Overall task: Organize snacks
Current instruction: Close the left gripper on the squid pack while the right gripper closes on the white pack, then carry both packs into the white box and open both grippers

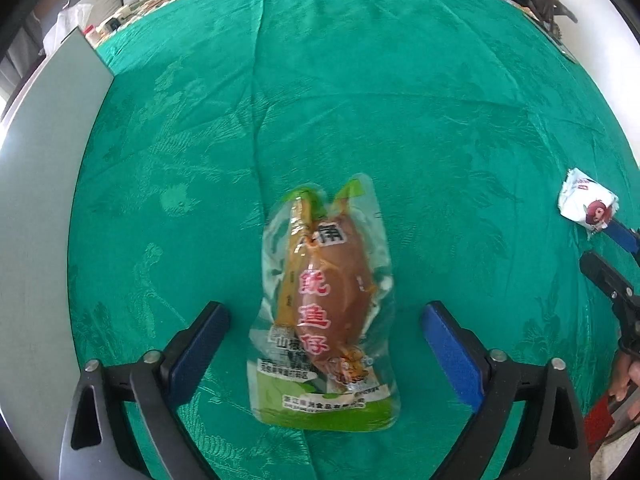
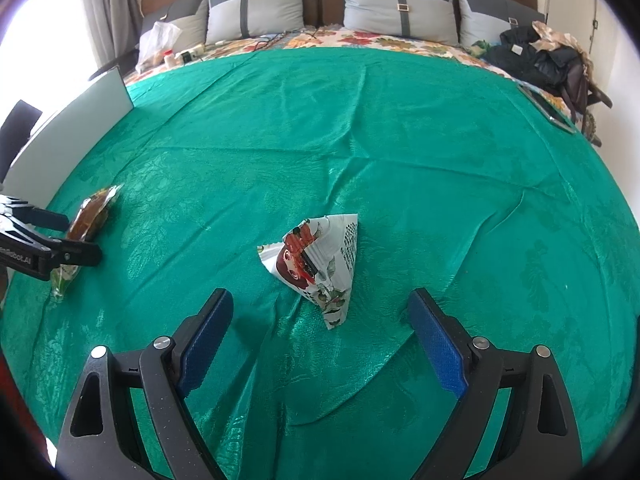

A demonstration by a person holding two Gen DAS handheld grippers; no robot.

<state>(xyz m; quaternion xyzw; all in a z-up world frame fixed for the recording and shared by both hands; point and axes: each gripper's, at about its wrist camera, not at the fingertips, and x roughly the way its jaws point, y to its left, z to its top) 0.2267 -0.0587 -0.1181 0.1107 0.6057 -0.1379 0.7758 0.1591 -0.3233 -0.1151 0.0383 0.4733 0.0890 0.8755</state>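
Note:
A clear packet with a brown squid snack and red lettering (image 1: 324, 304) lies flat on the green cloth (image 1: 360, 100). My left gripper (image 1: 324, 312) points down over it, open, a blue pad on each side and neither touching the packet. From the right wrist view the same packet (image 2: 94, 210) lies far left with the left gripper (image 2: 66, 236) around it. A white crumpled snack packet with a red picture (image 2: 316, 264) sits just ahead of my open right gripper (image 2: 320, 298), untouched. That white packet (image 1: 586, 204) also shows at the left view's right edge, by the right gripper (image 1: 600, 250).
A white board (image 2: 72, 128) stands along the cloth's left edge. Grey pillows (image 2: 256, 4) line the headboard behind. Dark clothes and a bag (image 2: 540, 56) are piled at the back right, with a flat tablet-like thing (image 2: 548, 108) near them. A person's hand (image 1: 624, 376) shows at right.

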